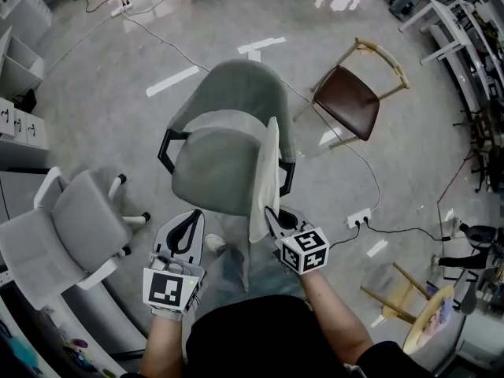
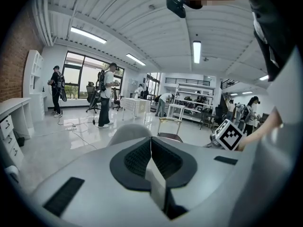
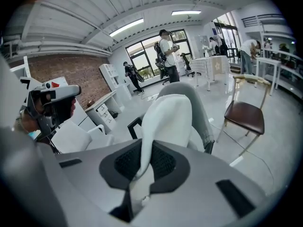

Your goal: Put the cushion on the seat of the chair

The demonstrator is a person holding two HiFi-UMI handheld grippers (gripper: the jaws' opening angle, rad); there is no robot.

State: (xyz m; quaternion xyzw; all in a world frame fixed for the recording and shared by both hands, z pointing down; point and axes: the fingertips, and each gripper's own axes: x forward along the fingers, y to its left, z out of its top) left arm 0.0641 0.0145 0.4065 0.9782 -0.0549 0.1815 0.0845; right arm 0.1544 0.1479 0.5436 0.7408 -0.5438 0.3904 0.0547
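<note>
The right tool [image 1: 271,214] [image 3: 143,161] is clamped on the lower edge of a flat, pale cream fabric cushion [image 1: 268,168] [image 3: 168,119], its ribbed black pads pressing the cloth from both sides. The cushion stands on edge over the right side of the seat of the grey-green upholstered swivel chair [image 1: 224,113] [image 3: 204,109], close by its black right armrest [image 1: 287,178]. Whether it touches the seat is hard to say. The left tool [image 1: 186,227] [image 2: 151,156] hangs just before the chair's front edge, its jaws together on nothing.

To the chair's right stands a wooden-framed chair with a glossy brown seat [image 1: 349,101] [image 3: 245,115]. To its left is a light grey padded armchair with white arms [image 1: 75,227]. A white power strip [image 1: 358,217] with its cable lies on the polished grey floor [image 1: 102,109], right of the chair's base. Only the right gripper view shows the red brick wall [image 3: 61,67]. Only the left gripper view shows white metal racks [image 2: 189,103] far beyond the chair.
</note>
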